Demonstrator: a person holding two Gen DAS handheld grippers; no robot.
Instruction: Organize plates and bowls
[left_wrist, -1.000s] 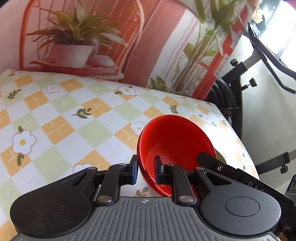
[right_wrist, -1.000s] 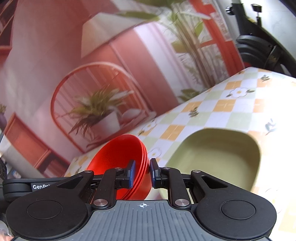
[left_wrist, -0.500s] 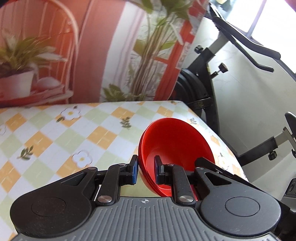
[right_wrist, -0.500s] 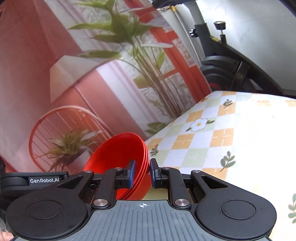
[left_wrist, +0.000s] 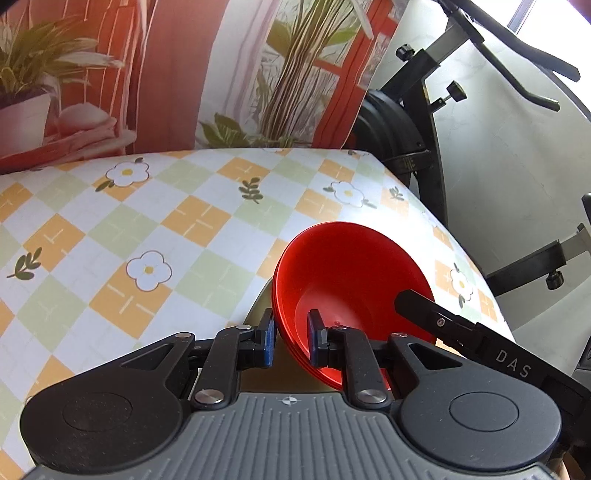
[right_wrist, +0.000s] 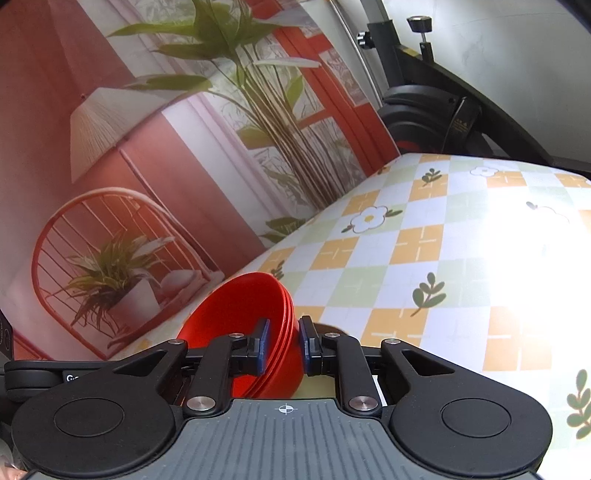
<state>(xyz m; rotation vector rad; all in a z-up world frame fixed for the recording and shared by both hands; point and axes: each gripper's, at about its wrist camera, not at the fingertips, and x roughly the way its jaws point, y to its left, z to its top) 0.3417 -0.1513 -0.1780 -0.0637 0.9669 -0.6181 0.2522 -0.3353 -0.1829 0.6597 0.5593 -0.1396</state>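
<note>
Swung rightward, green plate gone from view; both my grippers, left (left_wrist: 290, 339) and right (right_wrist: 282, 345), pinch the red bowls (left_wrist: 351, 284), stacked but unplaced.

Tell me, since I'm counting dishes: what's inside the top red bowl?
Only the left gripper's inner finger reaches inside the red bowls; the base looks empty. Below the stack is hidden.

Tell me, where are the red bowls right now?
The red bowls are a nested stack pinched by both grippers, the left gripper and the right gripper, one on each side of the rim, tilted over the flowered tablecloth.
</note>
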